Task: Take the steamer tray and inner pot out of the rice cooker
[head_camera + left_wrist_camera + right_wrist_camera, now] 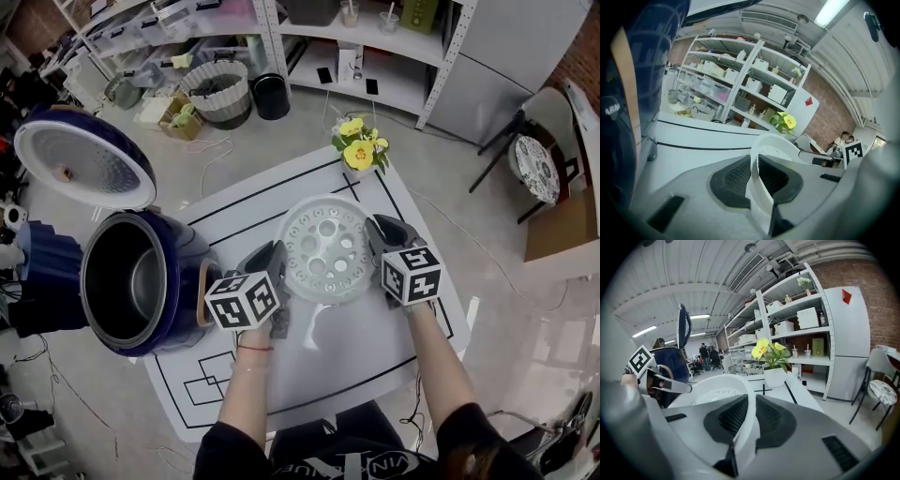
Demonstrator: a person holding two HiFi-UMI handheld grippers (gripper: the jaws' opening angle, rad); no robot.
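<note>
Left gripper (275,257) and right gripper (379,231) each pinch the rim of the steamer tray (328,248), at its 9 and 3 o'clock, over the bench (375,352). Bare bench lies toward 6 o'clock. The open rice cooker (187,246), inner pot (131,281) inside, stands at 9 o'clock. Potted flowers (359,150) stand at 12.

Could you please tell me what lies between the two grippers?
The white steamer tray fills that gap: the left gripper and the right gripper each clamp its rim on opposite sides, as the head view shows.
</note>
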